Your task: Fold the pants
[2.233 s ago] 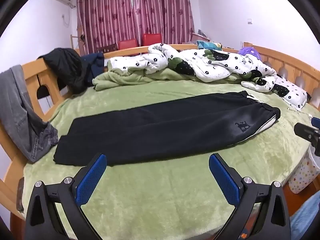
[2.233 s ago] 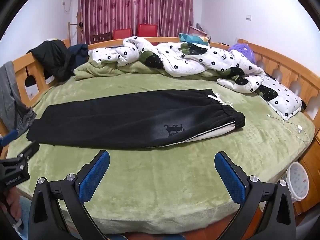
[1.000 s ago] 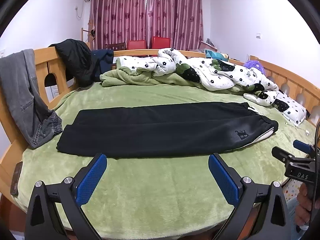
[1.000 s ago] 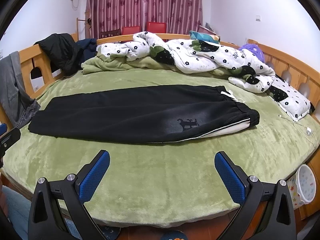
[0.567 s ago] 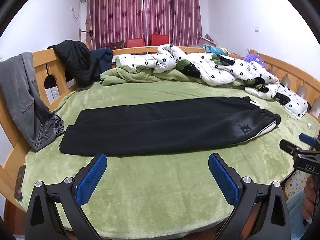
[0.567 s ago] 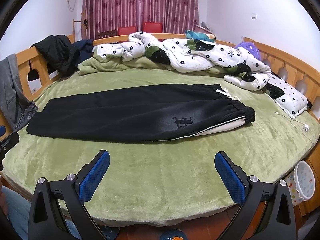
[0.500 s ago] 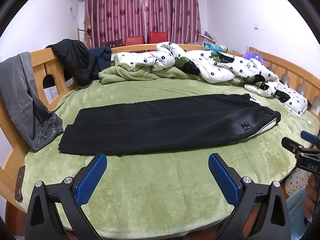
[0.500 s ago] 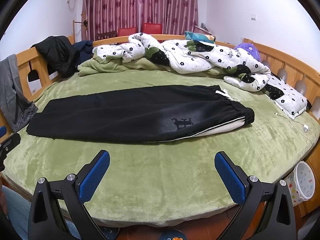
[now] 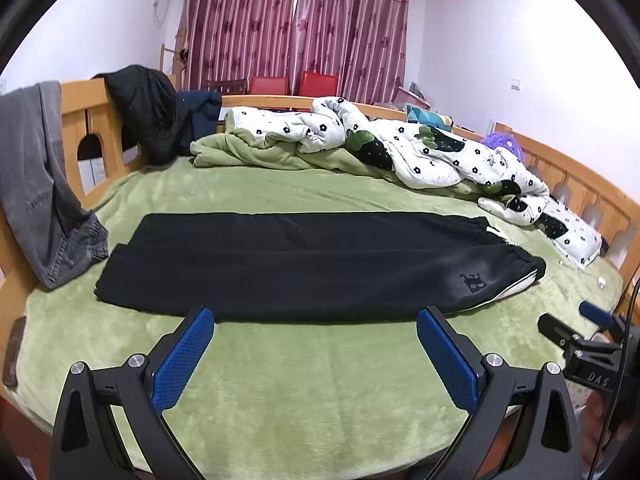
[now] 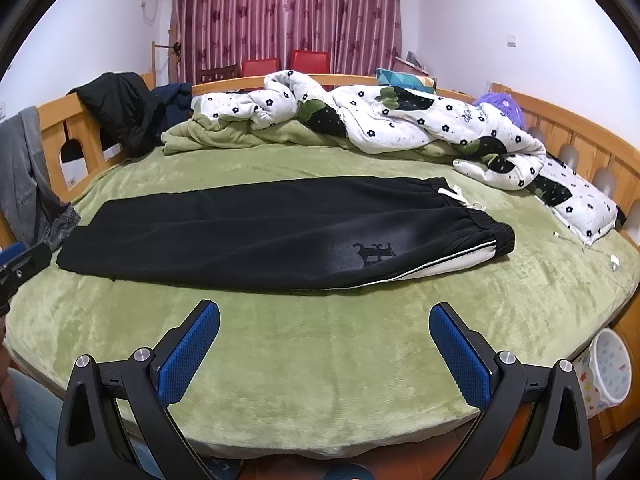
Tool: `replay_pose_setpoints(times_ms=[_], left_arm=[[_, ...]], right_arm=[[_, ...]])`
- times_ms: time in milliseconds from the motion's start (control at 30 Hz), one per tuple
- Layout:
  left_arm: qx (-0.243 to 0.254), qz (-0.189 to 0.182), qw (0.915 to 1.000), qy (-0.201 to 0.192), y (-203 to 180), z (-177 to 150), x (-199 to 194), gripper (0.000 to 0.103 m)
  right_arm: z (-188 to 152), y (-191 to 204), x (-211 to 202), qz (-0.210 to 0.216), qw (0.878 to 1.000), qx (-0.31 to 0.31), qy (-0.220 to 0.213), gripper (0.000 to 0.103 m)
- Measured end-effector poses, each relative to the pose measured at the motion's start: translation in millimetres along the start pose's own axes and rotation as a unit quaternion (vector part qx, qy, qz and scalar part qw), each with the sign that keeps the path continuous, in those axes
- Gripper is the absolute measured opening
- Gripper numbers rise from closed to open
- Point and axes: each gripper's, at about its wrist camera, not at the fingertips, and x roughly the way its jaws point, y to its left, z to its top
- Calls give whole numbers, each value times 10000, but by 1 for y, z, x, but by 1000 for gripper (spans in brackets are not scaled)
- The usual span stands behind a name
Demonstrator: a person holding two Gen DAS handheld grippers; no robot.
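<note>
Black pants (image 9: pixel 312 264) lie flat on the green blanket (image 9: pixel 320 380), folded lengthwise, waistband to the right. Left gripper (image 9: pixel 316 344) and right gripper (image 10: pixel 324 340) hover just short of them, jaws wide apart, holding nothing.

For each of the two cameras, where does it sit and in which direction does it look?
Left wrist view: sits on the left gripper, open at the near bed edge, facing the black pants; the right gripper shows at right.
Right wrist view: sits on the right gripper, open, facing the pants' waistband and curtains; the left gripper shows at left.
Shared: pants, green blanket, flowered quilt.
</note>
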Motion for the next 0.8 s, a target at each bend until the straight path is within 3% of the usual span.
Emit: replay_pose_setpoints(times_ms=[200, 533, 600, 667, 800], left_arm=[[-641, -316, 9974, 65, 13, 5, 4, 102], [-1302, -489, 9902, 140, 19, 7, 20, 102], [-1104, -351, 9929, 261, 15, 13, 27, 102], [-772, -135, 9968, 125, 15, 20, 25, 100], [-624, 357, 9974, 109, 37, 34, 31, 100]], right_arm=[[10, 19, -6, -157, 9997, -92, -147, 103], [39, 24, -25, 109, 9994, -171, -279, 103], [44, 18, -22, 88, 9992, -179, -347, 103], [49, 14, -15, -32, 9988, -305, -377, 103], [56, 2, 2, -203, 9976, -466, -468, 103]])
